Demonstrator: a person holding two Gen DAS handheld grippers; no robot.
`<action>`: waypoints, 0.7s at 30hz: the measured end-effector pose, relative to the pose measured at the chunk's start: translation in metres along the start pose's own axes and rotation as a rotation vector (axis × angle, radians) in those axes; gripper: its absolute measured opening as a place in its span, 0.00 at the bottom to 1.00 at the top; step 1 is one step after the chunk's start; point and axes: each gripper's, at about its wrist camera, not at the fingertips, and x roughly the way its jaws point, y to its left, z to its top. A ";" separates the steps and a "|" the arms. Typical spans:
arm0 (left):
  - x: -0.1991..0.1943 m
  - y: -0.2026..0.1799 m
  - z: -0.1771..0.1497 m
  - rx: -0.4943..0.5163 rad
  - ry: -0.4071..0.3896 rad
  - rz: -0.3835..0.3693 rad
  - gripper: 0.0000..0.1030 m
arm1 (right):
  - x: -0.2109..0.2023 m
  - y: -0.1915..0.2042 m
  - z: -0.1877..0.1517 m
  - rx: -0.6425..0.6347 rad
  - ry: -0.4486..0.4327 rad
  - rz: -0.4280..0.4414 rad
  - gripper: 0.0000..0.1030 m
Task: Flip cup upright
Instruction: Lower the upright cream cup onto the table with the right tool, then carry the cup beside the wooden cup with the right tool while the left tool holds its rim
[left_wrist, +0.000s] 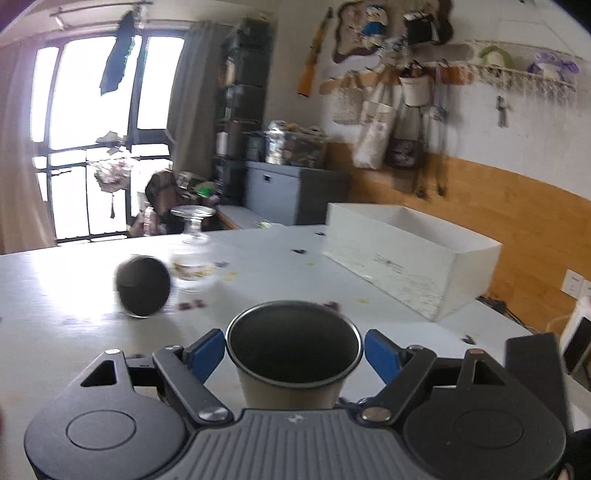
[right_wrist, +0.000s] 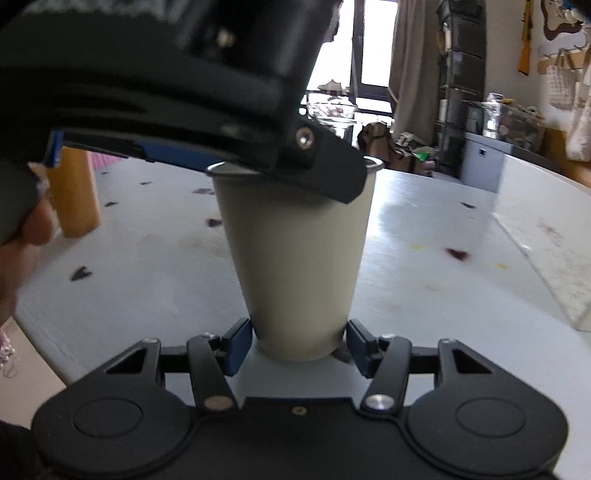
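In the left wrist view, the dark round thing (left_wrist: 143, 286) on the far left of the table (left_wrist: 66, 295) was blurry and hard to make out. The upside-down glass (left_wrist: 192, 251) just right of it was blurry too. The white box (left_wrist: 410, 254) sat far right.

The cup (left_wrist: 293, 354) stood upright on the table, mouth up, near the middle. The left gripper (left_wrist: 294, 350) sat around its rim from above. Its blue pads (left_wrist: 207, 350) stood a little off the rim, so it was let go.

In the right wrist view, the left gripper hid part of the cup's rim. The right gripper (right_wrist: 299, 345) lay low and flat, with pads (right_wrist: 236, 343) beside the cup's bottom. I could not tell if they squeezed it.
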 end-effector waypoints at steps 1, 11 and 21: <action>-0.007 0.008 0.001 -0.006 -0.009 0.022 0.80 | 0.005 0.006 0.003 0.004 -0.003 0.018 0.55; -0.056 0.089 0.004 -0.098 -0.057 0.142 0.81 | 0.050 0.074 0.030 -0.019 -0.027 0.131 0.56; -0.078 0.141 -0.007 -0.212 -0.044 0.181 0.82 | 0.064 0.111 0.051 -0.086 -0.033 0.106 0.55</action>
